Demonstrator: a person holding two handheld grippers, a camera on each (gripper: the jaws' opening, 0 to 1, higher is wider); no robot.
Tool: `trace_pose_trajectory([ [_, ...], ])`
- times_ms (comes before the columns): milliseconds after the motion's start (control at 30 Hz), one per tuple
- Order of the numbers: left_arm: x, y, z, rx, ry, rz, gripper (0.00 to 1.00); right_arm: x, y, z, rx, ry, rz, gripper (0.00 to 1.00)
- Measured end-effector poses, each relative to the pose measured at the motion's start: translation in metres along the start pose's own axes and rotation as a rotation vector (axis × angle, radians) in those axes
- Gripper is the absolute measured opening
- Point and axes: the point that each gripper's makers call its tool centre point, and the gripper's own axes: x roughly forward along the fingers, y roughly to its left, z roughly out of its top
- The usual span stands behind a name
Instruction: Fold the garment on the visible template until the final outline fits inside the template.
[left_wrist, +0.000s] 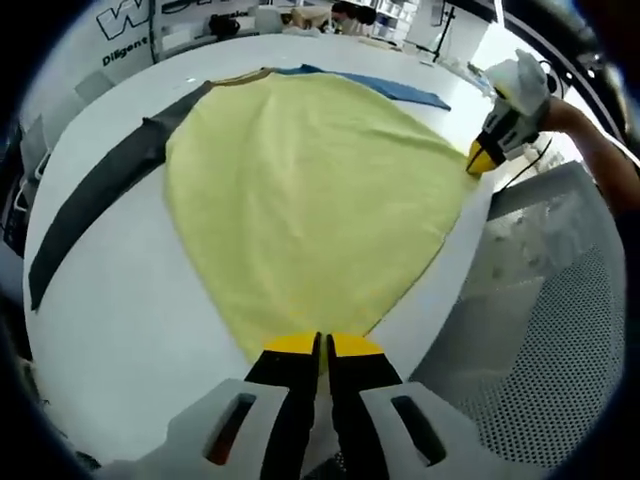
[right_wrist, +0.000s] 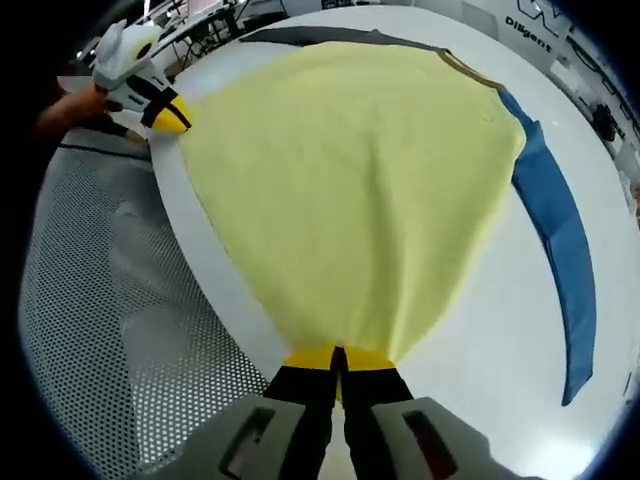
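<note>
in the left gripper view our left gripper (left_wrist: 322, 347) at 6 o'clock is clamped on a corner of the yellow garment (left_wrist: 310, 190), which spreads over the white table (left_wrist: 120, 300); the right gripper (left_wrist: 480, 160) pinches another corner at 2 o'clock. a dark strip (left_wrist: 100, 195) and a blue strip (left_wrist: 400, 88) lie partly hidden under the cloth. the perforated surface (left_wrist: 560, 340) beyond the table edge is blurred.

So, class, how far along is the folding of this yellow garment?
Done: the yellow cloth garment lies spread on the white table. In hand: left gripper and right gripper each pinch a corner at the near edge. Left: no fold shows yet; the dark strip and blue strip mark the sides.
</note>
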Motion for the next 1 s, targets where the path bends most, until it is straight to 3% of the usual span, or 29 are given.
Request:
trace_pose_trajectory([
  [67, 0.000, 0.001, 0.000, 0.007, -0.001, 0.002, 0.02, -0.002, 0.001, 0.002, -0.003, -0.022, 0.007, 0.00],
  [167, -0.001, 0.001, 0.003, 0.006, -0.011, 0.002, 0.06, -0.007, 0.001, 0.014, 0.058, -0.103, 0.022, 0.00],
  [400, -0.014, 0.014, 0.037, -0.025, -0.135, 0.035, 0.06, -0.023, -0.019, 0.036, 0.044, -0.199, -0.059, 0.00],
  [600, -0.020, 0.035, 0.062, -0.069, -0.209, 0.088, 0.07, -0.023, -0.026, 0.050, 0.023, -0.232, -0.095, 0.02],
  [1000, -0.014, 0.055, 0.098, -0.123, -0.314, 0.165, 0.08, -0.027, -0.045, 0.063, 0.050, -0.288, -0.164, 0.03],
])
